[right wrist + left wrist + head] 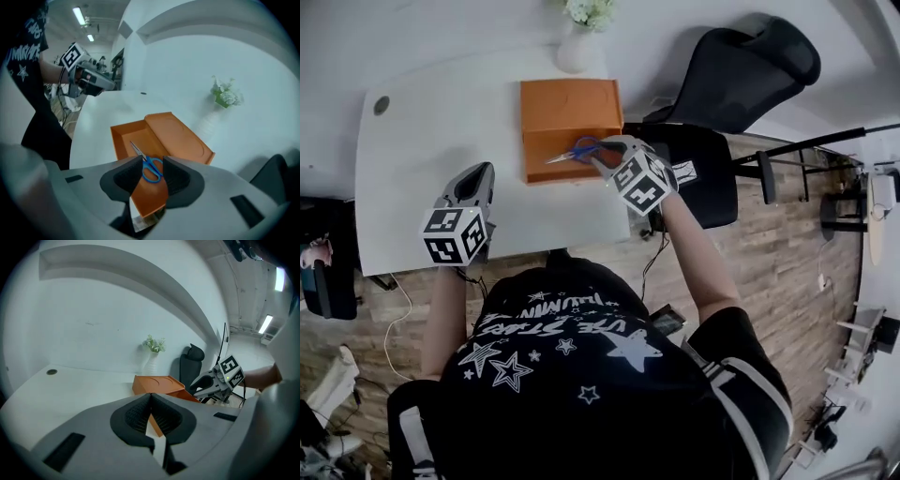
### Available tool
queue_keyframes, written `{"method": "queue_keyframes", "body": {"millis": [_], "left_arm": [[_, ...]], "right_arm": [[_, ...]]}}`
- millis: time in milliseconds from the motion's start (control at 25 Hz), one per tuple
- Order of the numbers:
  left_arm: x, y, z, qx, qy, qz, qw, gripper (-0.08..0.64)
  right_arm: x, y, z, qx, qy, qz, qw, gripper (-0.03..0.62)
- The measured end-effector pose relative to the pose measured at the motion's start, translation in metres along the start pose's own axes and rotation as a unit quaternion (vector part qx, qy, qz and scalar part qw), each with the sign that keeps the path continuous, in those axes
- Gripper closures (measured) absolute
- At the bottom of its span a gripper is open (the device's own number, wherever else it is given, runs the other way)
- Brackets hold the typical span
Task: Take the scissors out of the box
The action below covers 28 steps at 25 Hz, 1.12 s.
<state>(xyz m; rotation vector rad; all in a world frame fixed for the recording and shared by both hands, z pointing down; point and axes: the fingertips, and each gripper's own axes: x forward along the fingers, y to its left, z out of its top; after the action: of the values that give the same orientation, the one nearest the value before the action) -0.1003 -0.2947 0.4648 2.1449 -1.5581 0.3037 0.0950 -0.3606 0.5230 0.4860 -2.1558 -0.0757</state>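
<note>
An orange box (546, 150) lies open on the white table (412, 169), its lid (570, 103) folded back on the far side. Scissors (579, 151) with blue handles rest in the tray, blades pointing left. My right gripper (607, 157) hangs over the tray's right end, tilted down. Its jaws stand apart, and the blue handles (151, 169) show in the gap below them without touching the pads. The tray (125, 136) and lid (180, 136) fill the right gripper view. My left gripper (476, 178) is shut and empty over bare table left of the box (157, 383).
A white vase of flowers (579, 42) stands at the table's far edge behind the box. A black office chair (741, 66) sits to the right of the table. A round cable hole (382, 105) marks the table's far left corner.
</note>
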Motion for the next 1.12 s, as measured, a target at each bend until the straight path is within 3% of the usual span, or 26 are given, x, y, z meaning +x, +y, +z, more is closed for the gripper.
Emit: {"method": "queue_keyframes", "body": {"millis": [40,80,320,520,760,1120], "left_arm": [[0.001,0.002,-0.001,-0.004,0.001,0.005,1.0000,0.541],[0.002,0.003,-0.002,-0.008,0.001,0.010,0.9999,0.541],[0.003,0.004,-0.011,-0.029,0.007,0.038,0.9989,0.541],[0.001,0.007,-0.017,-0.042,0.012,0.060,0.9972,0.541],[-0.001,0.011,-0.022,-0.059,0.012,0.081,0.9950,0.541],[-0.005,0.015,-0.029,-0.073,0.015,0.098,0.9924,0.541]], "right_arm": [[0.004,0.000,-0.003,-0.026,0.014,0.009,1.000,0.437],[0.008,0.000,-0.006,-0.049,0.027,0.017,0.998,0.425],[0.033,0.000,-0.015,-0.176,0.067,0.034,0.981,0.417],[0.054,0.003,-0.029,-0.231,0.098,0.055,0.966,0.419],[0.070,0.007,-0.037,-0.258,0.132,0.094,0.952,0.419],[0.087,0.006,-0.045,-0.288,0.185,0.111,0.933,0.439]]}}
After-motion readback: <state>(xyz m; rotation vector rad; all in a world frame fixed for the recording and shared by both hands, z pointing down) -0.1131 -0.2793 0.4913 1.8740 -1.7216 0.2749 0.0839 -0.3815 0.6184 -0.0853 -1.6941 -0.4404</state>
